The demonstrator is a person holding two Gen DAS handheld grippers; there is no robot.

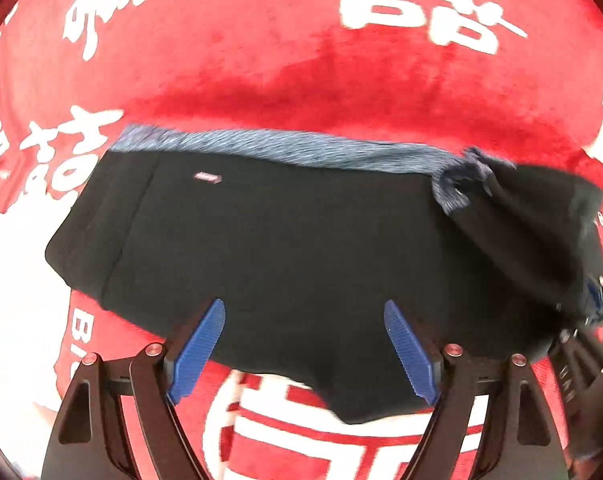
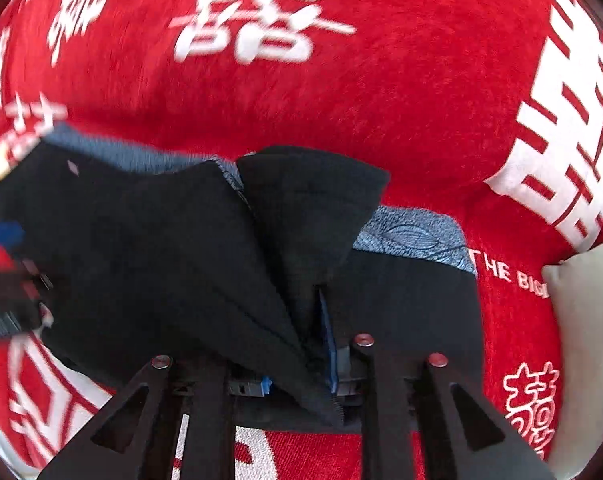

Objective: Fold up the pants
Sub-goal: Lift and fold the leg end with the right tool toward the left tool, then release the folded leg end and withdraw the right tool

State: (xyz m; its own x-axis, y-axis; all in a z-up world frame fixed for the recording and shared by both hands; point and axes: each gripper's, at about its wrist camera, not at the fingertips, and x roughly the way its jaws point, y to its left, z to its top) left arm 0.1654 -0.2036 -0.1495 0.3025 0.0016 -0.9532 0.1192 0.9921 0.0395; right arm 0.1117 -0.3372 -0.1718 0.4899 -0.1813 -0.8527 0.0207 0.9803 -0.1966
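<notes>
Black pants [image 1: 285, 248] with a blue-grey waistband [image 1: 285, 146] lie folded on a red blanket [image 1: 261, 52] printed with white characters. My left gripper [image 1: 304, 306] hovers over their near edge, open, with nothing between its blue pads [image 1: 199, 348]. At the right edge of that view my right gripper [image 1: 597, 300] holds up a bunched fold. In the right wrist view the right gripper [image 2: 297, 316] is shut on that black fold of the pants [image 2: 205, 264]. Cloth drapes over its left finger and one blue pad [image 2: 328, 344] shows. The left gripper [image 2: 1, 240] appears blurred at the left edge.
The red blanket [image 2: 401, 100] covers the whole surface around the pants. A pale cushion [image 2: 585, 320] lies at the right in the right wrist view. A white patch [image 1: 9, 280] lies left of the pants in the left wrist view.
</notes>
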